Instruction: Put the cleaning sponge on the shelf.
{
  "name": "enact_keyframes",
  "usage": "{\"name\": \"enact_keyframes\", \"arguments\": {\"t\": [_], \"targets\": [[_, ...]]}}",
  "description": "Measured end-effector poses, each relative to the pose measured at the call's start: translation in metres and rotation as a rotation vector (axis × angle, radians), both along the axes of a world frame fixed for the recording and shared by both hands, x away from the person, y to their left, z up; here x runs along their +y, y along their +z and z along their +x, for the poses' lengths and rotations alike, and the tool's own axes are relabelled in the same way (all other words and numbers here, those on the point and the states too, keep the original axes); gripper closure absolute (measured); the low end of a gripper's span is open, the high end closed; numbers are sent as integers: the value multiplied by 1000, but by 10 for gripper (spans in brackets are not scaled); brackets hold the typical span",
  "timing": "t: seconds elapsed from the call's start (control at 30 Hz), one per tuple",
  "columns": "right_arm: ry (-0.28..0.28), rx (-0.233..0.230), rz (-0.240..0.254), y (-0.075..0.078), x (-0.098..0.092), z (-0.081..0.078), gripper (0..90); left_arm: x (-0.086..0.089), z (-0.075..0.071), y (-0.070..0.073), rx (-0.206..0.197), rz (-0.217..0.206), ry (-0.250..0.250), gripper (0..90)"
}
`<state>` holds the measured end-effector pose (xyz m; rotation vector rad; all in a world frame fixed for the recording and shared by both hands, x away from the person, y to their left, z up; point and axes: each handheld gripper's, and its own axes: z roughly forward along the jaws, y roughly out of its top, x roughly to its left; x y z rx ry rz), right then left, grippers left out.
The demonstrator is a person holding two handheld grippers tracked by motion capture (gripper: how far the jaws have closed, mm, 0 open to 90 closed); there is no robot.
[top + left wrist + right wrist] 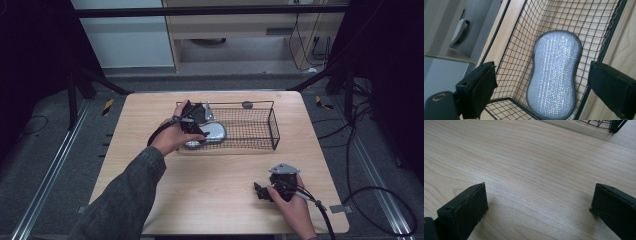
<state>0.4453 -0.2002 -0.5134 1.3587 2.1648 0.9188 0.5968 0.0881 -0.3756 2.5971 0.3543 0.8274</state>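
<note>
Silver scrub pad (pixel 554 75) lies flat in wire basket (pixel 270 131), at its left end. Left gripper (pixel 541 92) above pad, jaws apart, empty. Right gripper (pixel 539 212) low over table (pixel 210 175), near-right, jaws apart, empty.

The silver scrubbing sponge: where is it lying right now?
The sponge lies flat on the floor of the black wire basket, at the basket's left end in the high view, below the open left gripper.

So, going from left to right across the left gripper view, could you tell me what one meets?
One black jaw, then the silver scrubbing pad lying inside the wire basket, then the other black jaw; the left gripper is open.
</note>
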Motion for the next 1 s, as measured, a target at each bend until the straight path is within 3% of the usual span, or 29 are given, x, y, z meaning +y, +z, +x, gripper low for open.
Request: {"name": "enact_keyframes", "arguments": {"t": [0.43,0.5,0.63,0.73,1.0], "targets": [[1,0,-1,0,0,0,7,1,-15,0,29,-65,-13,38],[0,0,0,0,0,0,7,2,-19,0,43,-99,-12,37],[0,0,-1,0,0,0,7,3,-23,1,42,-115,-9,36],[1,-2,-2,0,0,-1,7,5,-31,0,53,-151,-7,34],[-1,-2,0,0,0,-1,7,9,-44,-6,60,-165,-8,33]]}}
